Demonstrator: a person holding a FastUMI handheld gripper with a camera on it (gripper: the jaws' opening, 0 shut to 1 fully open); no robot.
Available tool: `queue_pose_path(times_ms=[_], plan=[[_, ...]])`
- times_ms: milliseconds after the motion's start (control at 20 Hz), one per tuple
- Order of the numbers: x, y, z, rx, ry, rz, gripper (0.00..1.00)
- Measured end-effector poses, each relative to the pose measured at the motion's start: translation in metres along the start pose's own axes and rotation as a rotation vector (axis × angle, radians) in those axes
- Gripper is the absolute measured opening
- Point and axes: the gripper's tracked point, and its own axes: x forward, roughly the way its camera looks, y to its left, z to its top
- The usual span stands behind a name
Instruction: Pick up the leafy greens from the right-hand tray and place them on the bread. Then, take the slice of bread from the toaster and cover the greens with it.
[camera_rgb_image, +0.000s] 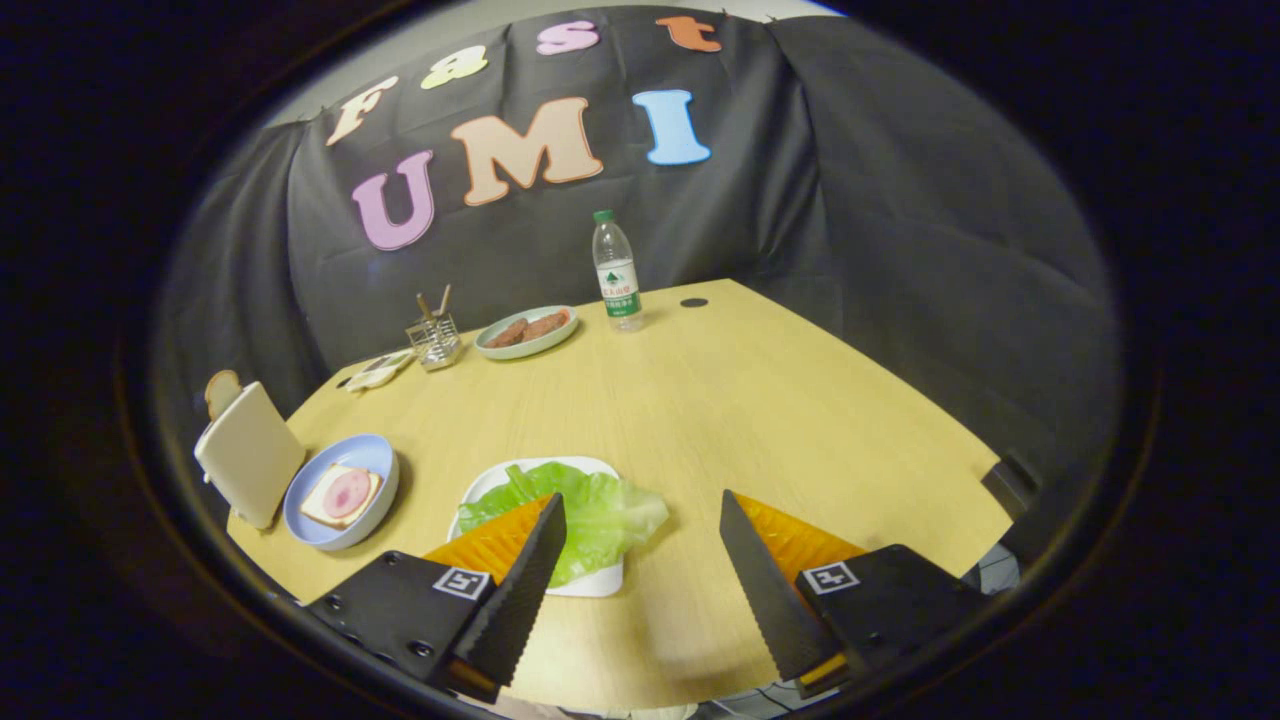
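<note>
Nothing is done yet, I judge. The tool hangs open and empty; the crinkled green lettuce leaf lies on its white tray at eleven o'clock. Ham-topped bread and cream toaster wait at ten.

The gripper hung above the table with its fingers spread wide and nothing between them, so bare tabletop lay straight ahead. Off to its right, open wood ran to the far edge. The leafy greens on their white tray sat under the left finger. Further left, the blue bowl and the toaster crowded that side. Far ahead stood a water bottle, a green plate and a wire holder.
</note>
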Motion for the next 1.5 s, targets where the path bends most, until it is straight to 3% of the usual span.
queue_pose_path(times_ms=[450, 700, 850, 1100, 1250, 1500], plan=[[0.039, 0.011, -0.017, 0.045, 0.086, 0.001, 0.92], [0.049, 0.013, -0.025, 0.085, 0.111, 0.02, 0.81], [0.05, 0.011, -0.024, 0.101, 0.107, 0.013, 0.51], [0.046, 0.011, -0.017, 0.086, 0.073, -0.005, 0.16], [0.041, 0.016, -0.01, 0.071, 0.046, -0.005, 0.08], [0.028, 0.036, 0.012, 0.129, -0.016, 0.038, 0.04]])
